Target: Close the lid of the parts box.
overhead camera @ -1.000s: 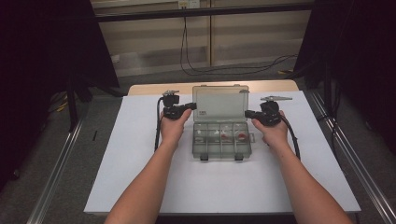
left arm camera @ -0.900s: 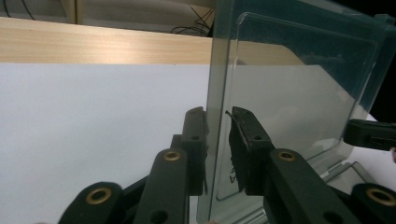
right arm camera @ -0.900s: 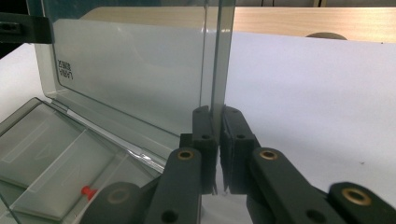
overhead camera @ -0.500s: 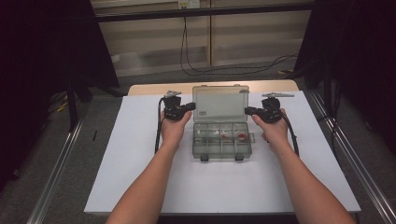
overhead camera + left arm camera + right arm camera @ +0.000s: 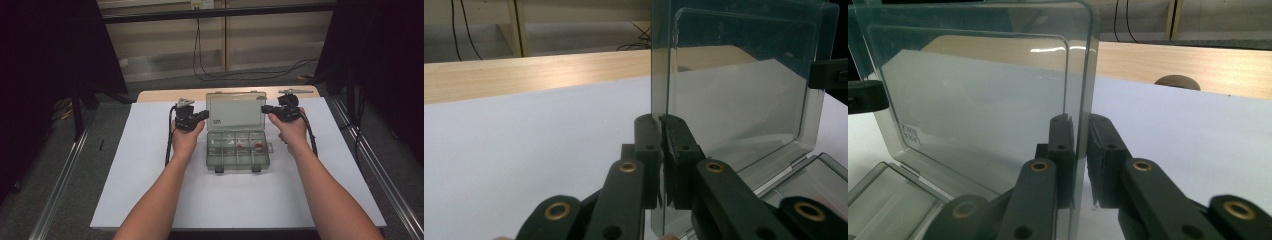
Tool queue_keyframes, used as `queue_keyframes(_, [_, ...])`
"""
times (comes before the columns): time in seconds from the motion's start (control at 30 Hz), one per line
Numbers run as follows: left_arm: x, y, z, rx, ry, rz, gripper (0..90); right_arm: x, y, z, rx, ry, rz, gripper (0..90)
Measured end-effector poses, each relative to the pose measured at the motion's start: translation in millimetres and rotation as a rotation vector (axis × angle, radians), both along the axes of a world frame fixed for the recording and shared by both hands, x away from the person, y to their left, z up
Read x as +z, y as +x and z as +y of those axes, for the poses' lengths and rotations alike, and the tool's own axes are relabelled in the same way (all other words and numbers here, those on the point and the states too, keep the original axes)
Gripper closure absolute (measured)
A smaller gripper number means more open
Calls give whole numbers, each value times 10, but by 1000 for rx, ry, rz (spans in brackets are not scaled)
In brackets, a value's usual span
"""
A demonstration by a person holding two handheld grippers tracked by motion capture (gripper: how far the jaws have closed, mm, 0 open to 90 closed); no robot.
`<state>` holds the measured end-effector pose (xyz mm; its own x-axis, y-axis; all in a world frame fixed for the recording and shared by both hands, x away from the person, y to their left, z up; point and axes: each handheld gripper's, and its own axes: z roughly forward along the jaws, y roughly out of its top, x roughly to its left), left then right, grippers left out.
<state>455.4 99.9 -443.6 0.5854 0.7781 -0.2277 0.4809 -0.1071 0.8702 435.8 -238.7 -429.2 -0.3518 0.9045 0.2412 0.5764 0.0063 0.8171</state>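
A clear plastic compartment box (image 5: 237,157) lies open on the white sheet, its lid (image 5: 235,112) standing upright at the back. My left gripper (image 5: 204,115) is shut on the lid's left edge; in the left gripper view (image 5: 663,120) both pads pinch the clear rim (image 5: 734,100). My right gripper (image 5: 265,109) holds the lid's right edge; its jaws have just been closing, with the lid's rim (image 5: 983,100) between them (image 5: 1079,120). Small red parts (image 5: 260,146) lie in the right-hand compartments.
The white sheet (image 5: 150,200) covers a wooden table, whose far edge (image 5: 165,95) shows behind the box. Metal rails (image 5: 60,190) run along both sides of the table. Cables (image 5: 167,145) trail from each gripper past the wrists.
My right gripper has moved up along the lid's right edge. The left gripper and the box have stayed where they were.
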Motion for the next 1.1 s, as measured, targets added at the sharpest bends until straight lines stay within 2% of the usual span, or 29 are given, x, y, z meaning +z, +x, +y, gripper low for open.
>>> queue_keyframes(0.1, [-6,-1,5,-4,-6,-4,863,5,-6,2,-8,5,5,834])
queue_keyframes(0.17, [-9,-5,5,4,-4,3,862,19,-31,9,-10,-16,-5,854])
queue_keyframes(0.23, [-10,-9,0,10,-2,3,860,30,-49,7,1,-13,-11,859])
queue_keyframes(0.3, [-15,-2,10,7,-17,12,858,34,-69,7,4,-20,-19,860])
queue_keyframes(0.4, [-11,3,37,-10,-16,21,851,35,-101,17,3,-27,-37,861])
queue_keyframes(0.47, [1,-1,39,-3,-24,29,834,30,-116,24,1,-34,-52,861])
queue_keyframes(0.5, [8,-2,50,-6,-38,33,829,29,-124,27,0,-33,-55,862])
queue_keyframes(0.6, [47,6,112,-15,-131,54,760,22,-147,25,-2,-31,-67,862])
queue_keyframes(0.63, [64,4,128,-12,-138,56,724,20,-157,22,1,-35,-71,862])
queue_keyframes(0.67, [82,1,155,-18,-127,58,712,17,-164,25,0,-34,-79,862])
queue_keyframes(0.7, [89,0,172,-22,-144,60,704,14,-174,24,3,-39,-85,862])
queue_keyframes(0.73, [96,0,201,-28,-141,61,702,13,-185,26,-2,-38,-87,862])
queue_keyframes(0.77, [108,-4,230,-14,-130,60,700,13,-193,28,0,-36,-88,862])
queue_keyframes(0.9, [149,-4,364,-14,-185,69,700,12,-208,28,0,-43,-101,862])
queue_keyframes(1.0, [167,6,383,-5,-186,88,719,8,-224,34,-4,-44,-108,862])
queue_keyframes(1.03, [162,19,389,-10,-172,89,758,7,-231,33,-4,-46,-110,862])
queue_keyframes(1.07, [150,44,383,-17,-185,106,827,5,-237,33,-2,-47,-116,862])
queue_keyframes(1.1, [135,68,379,-20,-198,128,861,5,-245,34,-2,-49,-120,863])
